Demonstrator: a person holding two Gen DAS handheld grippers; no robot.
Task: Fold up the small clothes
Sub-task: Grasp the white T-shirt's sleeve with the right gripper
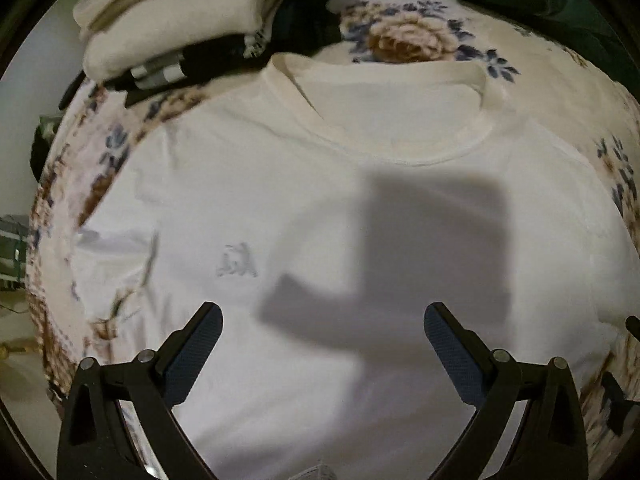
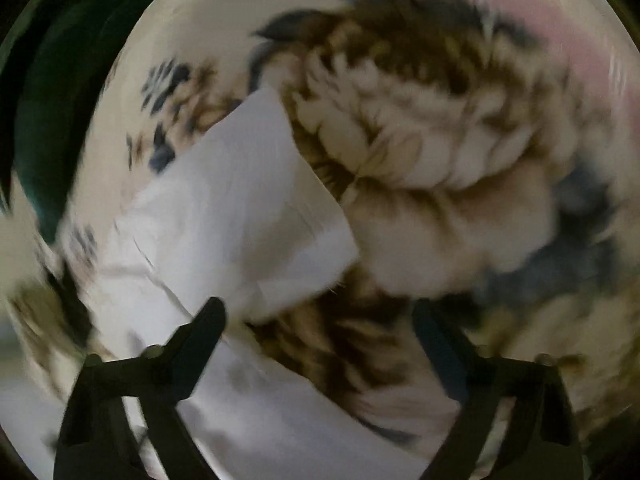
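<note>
White T-shirt [image 1: 320, 208] lay flat on a floral bedspread [image 1: 560, 80], collar away from the wide, empty left gripper [image 1: 322, 316] poised over its chest; the right gripper [image 2: 318, 308], spread and empty, hung beside its sleeve [image 2: 240, 208].

Both black plastic two-finger grippers, left [image 1: 322, 314] and right [image 2: 318, 308], carry blue textured pads [image 1: 192, 356] and silver pivot screws [image 1: 145, 356].

white T-shirt [image 1: 320, 208], spread flat, collar up
</note>
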